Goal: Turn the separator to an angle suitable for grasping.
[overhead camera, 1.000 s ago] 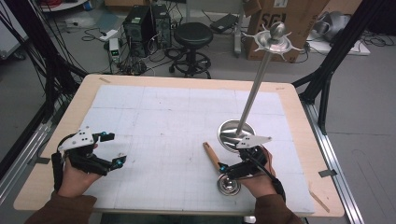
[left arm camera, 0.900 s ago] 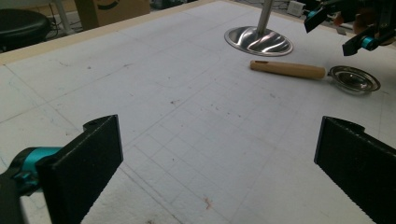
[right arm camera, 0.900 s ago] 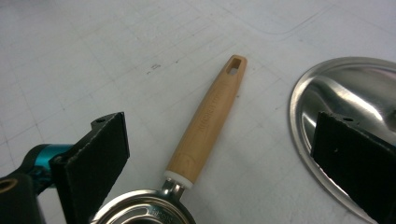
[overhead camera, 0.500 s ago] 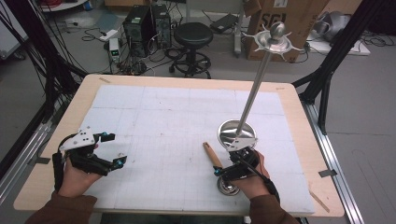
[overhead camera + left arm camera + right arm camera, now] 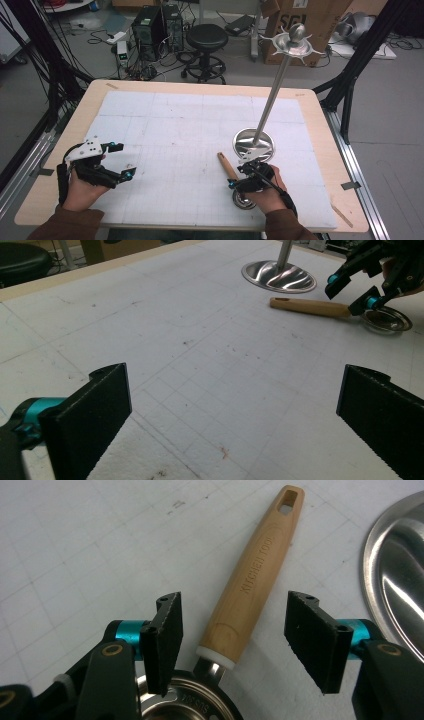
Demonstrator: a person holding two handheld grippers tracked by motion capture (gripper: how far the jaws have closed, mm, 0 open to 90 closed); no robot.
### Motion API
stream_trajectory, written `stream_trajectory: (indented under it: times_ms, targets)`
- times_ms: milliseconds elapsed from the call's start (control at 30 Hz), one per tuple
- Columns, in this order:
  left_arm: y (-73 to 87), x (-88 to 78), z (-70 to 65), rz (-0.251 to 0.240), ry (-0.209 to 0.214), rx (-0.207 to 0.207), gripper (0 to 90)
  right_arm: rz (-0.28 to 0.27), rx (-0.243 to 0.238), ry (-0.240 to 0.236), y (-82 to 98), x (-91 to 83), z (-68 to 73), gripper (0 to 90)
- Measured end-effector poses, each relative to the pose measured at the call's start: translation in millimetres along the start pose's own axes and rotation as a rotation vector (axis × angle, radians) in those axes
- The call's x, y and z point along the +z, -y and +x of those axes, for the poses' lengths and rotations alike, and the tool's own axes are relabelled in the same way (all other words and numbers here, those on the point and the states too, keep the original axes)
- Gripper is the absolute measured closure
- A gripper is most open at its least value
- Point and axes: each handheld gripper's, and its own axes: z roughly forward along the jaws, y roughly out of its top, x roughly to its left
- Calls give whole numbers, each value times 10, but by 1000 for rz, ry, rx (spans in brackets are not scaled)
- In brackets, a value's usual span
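Observation:
A small steel ladle lies on the white mat, its wooden handle (image 5: 255, 575) pointing away from its bowl (image 5: 243, 199). My right gripper (image 5: 234, 605) straddles the handle near the bowl end. Its jaws have just been closing, and a gap still shows on both sides of the wood, so it is open. In the left gripper view the handle (image 5: 310, 307) and bowl (image 5: 387, 320) lie far off with that right gripper (image 5: 357, 287) over them. My left gripper (image 5: 124, 160) rests at the table's left, wide open and empty (image 5: 235, 405).
A steel stand with a round base (image 5: 254, 142) and a leaning pole (image 5: 274, 90) rises just behind the right hand, topped by a spiked disc (image 5: 295, 44). The white gridded mat (image 5: 180, 130) covers most of the wooden table (image 5: 320, 150).
The right gripper's jaws have narrowed around the ladle's wooden handle, and the hand has shifted slightly. The left hand has not moved.

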Motion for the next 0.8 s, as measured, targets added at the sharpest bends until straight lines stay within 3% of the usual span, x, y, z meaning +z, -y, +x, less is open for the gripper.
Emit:
stream_trajectory:
  times_ms: [333, 467, 800]
  targets:
    - [4, 7, 1, 6, 1, 3, 16, 45, -13, 6, -18, 61, 36, 481]
    - [5, 11, -2, 5, 0, 0, 16, 88, -30, 40, -35, 115, 72, 508]
    - [7, 17, -3, 10, 5, 1, 16, 82, -39, 43, -46, 90, 67, 570]
